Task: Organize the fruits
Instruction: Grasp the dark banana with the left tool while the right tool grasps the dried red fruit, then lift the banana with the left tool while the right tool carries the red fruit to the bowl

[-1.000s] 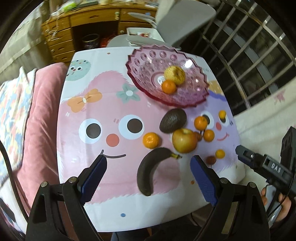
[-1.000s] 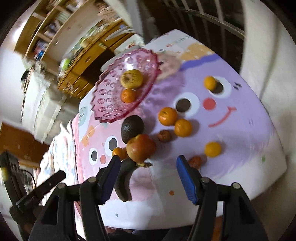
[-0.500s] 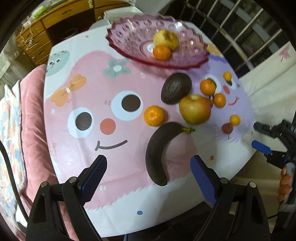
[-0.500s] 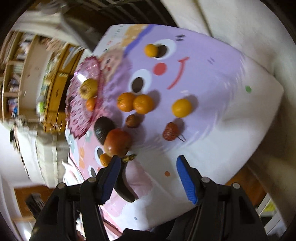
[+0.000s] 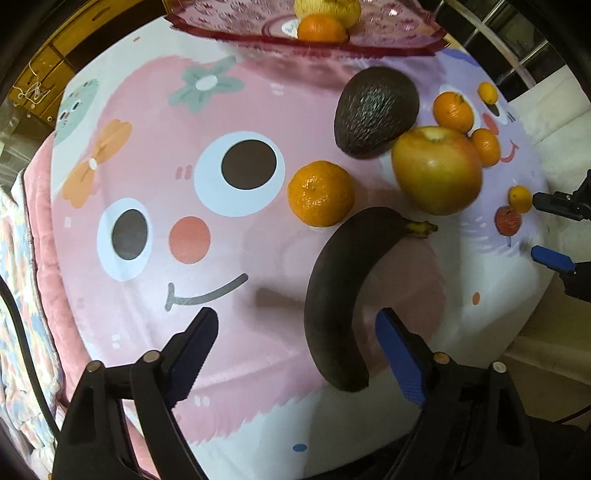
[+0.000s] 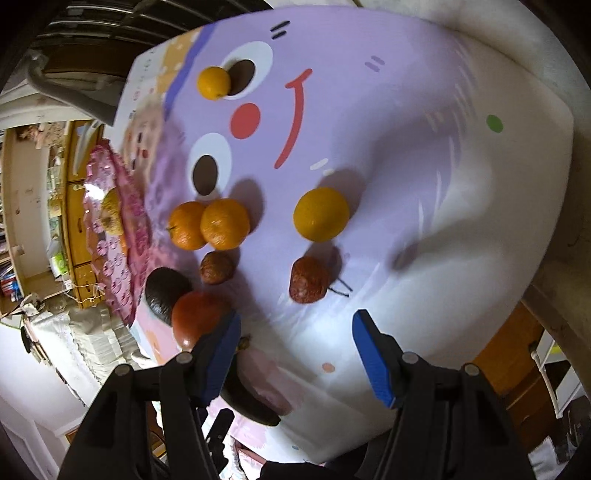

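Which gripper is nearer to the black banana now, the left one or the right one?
Left. The left gripper has the banana partly between its open fingers; the right gripper is beside the small red fruit, with the banana at its left finger.

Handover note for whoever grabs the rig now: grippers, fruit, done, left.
Left gripper: open, empty, over the dark banana.
Right gripper: open, empty, nearest the red fruit.
Done: yellow fruit and one orange in the pink bowl.
Left on the cloth: banana, avocado, apple, the loose oranges, a brown fruit, the red fruit.
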`<state>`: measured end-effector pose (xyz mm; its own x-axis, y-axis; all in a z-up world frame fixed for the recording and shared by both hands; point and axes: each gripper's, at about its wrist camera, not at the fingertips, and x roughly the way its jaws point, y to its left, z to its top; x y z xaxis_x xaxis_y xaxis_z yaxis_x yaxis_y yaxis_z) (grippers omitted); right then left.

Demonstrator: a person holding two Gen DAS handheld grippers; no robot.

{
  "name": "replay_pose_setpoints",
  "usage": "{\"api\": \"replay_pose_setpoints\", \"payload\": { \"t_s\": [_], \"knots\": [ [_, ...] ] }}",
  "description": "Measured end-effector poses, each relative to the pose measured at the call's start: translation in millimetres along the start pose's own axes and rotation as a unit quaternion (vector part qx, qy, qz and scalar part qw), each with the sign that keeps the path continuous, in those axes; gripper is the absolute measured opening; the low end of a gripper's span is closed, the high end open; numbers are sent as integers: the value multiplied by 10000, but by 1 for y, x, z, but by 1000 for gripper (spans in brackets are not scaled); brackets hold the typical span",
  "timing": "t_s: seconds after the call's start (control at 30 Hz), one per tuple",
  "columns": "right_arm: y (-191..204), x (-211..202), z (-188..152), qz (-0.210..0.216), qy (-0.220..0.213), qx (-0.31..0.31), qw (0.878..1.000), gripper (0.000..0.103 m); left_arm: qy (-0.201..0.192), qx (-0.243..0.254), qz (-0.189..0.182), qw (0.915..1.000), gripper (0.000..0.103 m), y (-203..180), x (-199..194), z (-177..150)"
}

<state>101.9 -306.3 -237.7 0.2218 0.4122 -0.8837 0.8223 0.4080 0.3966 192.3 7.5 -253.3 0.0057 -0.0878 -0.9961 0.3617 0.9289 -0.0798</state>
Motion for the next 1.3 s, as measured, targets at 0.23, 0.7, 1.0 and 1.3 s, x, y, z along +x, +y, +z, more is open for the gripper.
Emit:
{"api": "replay_pose_setpoints", "payload": {
  "t_s": [0.23,0.7,1.0,1.3],
  "knots": [
    [2,14,14,-220,186,53,9996,49,76,8,-99,9999,75,-1,19,11],
    [5,24,27,-406,350,-4,9986,34,-52,302,-229,9993,56,-15,28,21],
    [7,28,27,-479,321,-139,9982,26,-416,690,-346,9962,34,-31,25,16],
    [15,32,10,-478,264,-350,9979,25,-754,651,-391,9943,31,-27,19,-1]
  ]
}}
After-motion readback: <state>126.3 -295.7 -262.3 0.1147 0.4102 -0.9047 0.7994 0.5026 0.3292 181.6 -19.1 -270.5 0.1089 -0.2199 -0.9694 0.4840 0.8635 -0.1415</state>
